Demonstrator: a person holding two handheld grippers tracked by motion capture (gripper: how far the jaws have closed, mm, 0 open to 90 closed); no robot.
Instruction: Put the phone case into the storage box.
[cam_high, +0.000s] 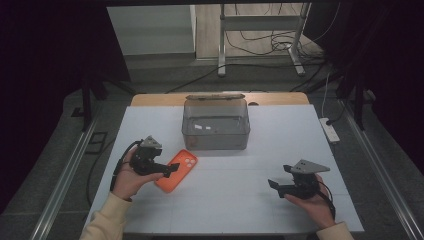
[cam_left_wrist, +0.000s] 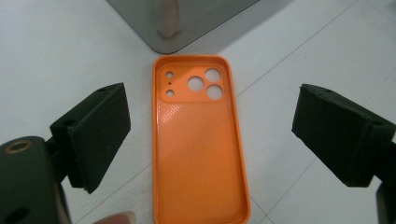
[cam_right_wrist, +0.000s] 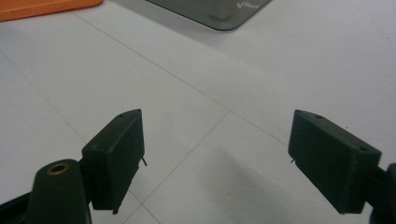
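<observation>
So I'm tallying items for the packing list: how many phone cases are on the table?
1. An orange case lies flat on the white table, between the left claw jaws, just before the grey bin.

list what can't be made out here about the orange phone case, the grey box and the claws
- Orange phone case: its near end is cut off by the bottom edge of the left gripper view; in the high view the left claw covers one edge.
- Grey box: its contents are too small and dim in the high view; both gripper views cut it at the top edge.
- Right claw: open over bare table.
</observation>
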